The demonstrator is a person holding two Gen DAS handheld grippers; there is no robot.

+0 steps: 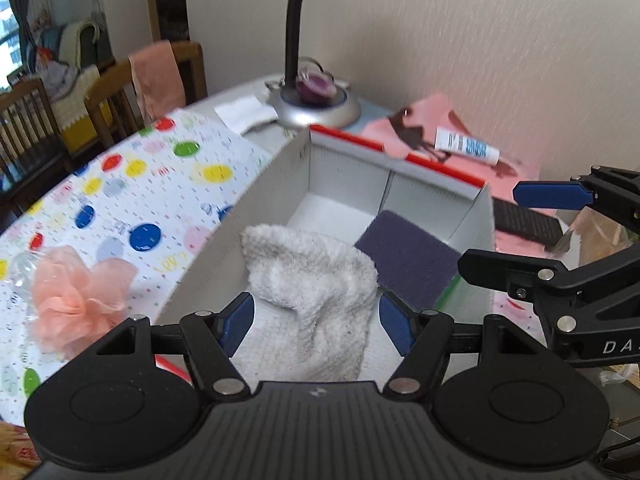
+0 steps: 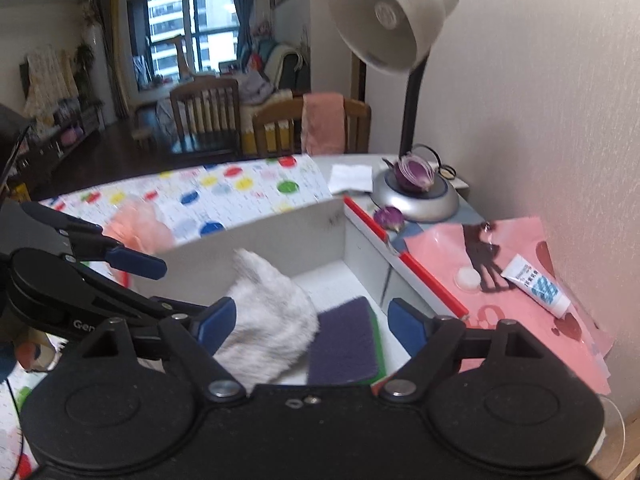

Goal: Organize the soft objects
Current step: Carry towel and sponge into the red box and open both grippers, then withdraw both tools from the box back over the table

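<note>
Ahead of me a cream textured wall (image 2: 540, 80) runs along the right side of my table. A desk lamp (image 2: 394, 20) with a pale shade and a black bent neck stands on a silver round base by that wall. Past the table I see two wooden chairs (image 2: 204, 114), one with a pink towel (image 2: 323, 122) draped over its back. Further off lies a dark floor (image 2: 100, 160), and a big window (image 2: 188, 28) with blue curtains shows daylight and buildings outside. A picture hangs on the wall beside the window.
</note>
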